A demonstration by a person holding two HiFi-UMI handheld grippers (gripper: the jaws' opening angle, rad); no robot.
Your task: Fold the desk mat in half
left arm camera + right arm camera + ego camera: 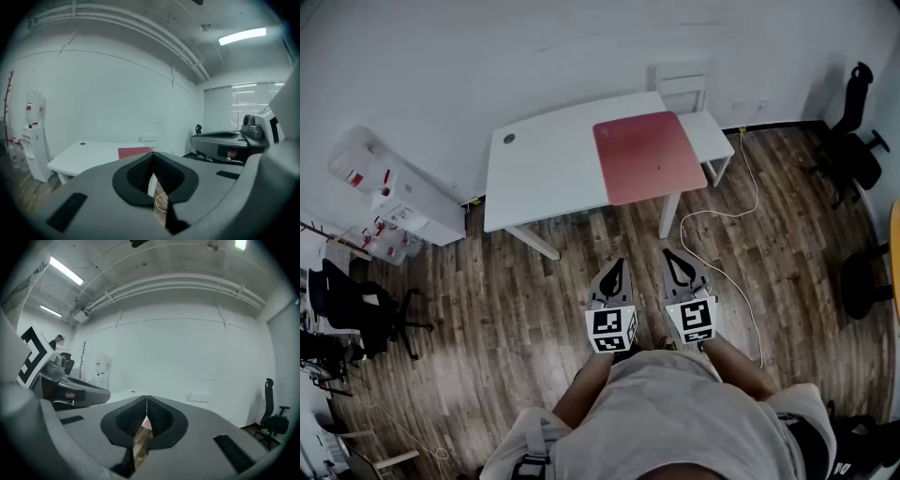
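We are standing on a dark plank floor (534,309) and facing a plain white wall (487,56). A white desk (544,169) is standing near that wall, and a white chair (682,86) is sitting just behind its right end. A black office chair (853,141) is standing at the right and a second black chair (356,314) at the left (both well apart from the desk). A white cable (727,272) is trailing across the floor. A strip light (241,35) is glowing overhead, and blinds (248,101) are covering the window.
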